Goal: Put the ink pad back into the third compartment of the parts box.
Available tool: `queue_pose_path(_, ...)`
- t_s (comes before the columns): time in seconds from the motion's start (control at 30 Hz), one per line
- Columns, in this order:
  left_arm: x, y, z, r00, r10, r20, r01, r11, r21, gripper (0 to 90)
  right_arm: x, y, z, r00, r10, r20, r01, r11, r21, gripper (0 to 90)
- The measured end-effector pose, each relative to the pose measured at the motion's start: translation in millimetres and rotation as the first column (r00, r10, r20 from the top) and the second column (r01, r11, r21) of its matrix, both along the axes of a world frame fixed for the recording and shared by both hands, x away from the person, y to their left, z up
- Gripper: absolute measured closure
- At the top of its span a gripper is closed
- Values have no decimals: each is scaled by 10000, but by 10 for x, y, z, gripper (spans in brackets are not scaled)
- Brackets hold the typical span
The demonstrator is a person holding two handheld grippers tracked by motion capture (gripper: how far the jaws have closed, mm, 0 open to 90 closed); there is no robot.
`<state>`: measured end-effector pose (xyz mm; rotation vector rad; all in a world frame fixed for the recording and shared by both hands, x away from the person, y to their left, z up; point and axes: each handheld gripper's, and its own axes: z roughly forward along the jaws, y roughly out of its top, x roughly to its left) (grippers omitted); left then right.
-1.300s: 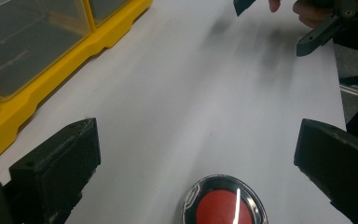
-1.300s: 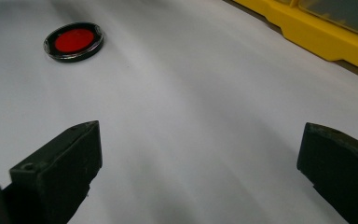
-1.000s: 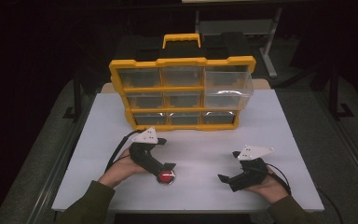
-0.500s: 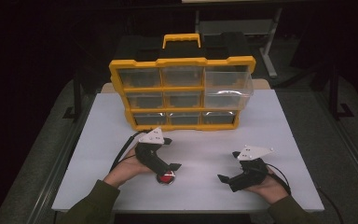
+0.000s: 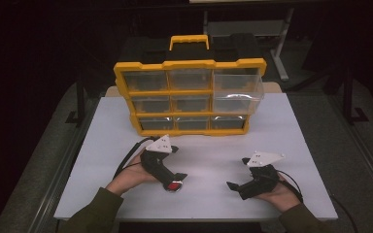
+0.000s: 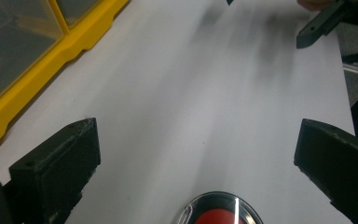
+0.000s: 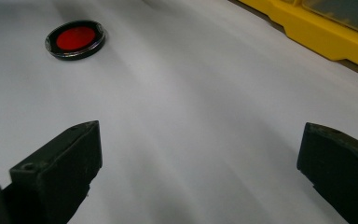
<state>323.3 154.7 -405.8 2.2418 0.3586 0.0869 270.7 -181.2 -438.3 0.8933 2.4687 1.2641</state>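
A small round disc (image 5: 175, 186) with a red centre and a dark rim lies flat on the white table (image 5: 291, 131) near its front edge. My left gripper (image 5: 177, 181) is open right over it, and the disc (image 6: 219, 213) sits low between its two jaws in the left gripper view. My right gripper (image 5: 232, 187) is open and empty a short way to the right, resting low on the table. From the right gripper view the disc (image 7: 75, 39) lies ahead and to the left.
A yellow organizer (image 5: 190, 97) with clear drawers and a handle stands upright at the back of the table. Its right middle drawer (image 5: 237, 101) is pulled out a little. A black case sits behind it. Bare white tabletop lies between the organizer and the grippers.
My left gripper has slid slightly forward and down over the red disc. The right gripper has stayed where it was.
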Motion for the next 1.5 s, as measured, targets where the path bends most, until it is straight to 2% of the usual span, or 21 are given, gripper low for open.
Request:
queue_pose_path(0.57,-30,-23,-75,9995,-304,-52,307,9953,917,0,0,3,-3,10000,61,-4,-61,10000,-20,0)
queue_pose_path(0.67,-39,-10,-93,9992,-391,-68,396,9920,1200,0,-2,5,-5,10000,60,-1,-60,10000,-25,0)
queue_pose_path(1.2,-81,-32,-160,9967,-782,-215,808,9791,1868,0,-3,6,-7,10000,71,-22,-71,9999,-80,0)
queue_pose_path(1.5,-100,-46,-195,9946,-998,-276,1035,9670,2327,1,-3,6,-8,10000,88,-11,-88,9999,-87,0)
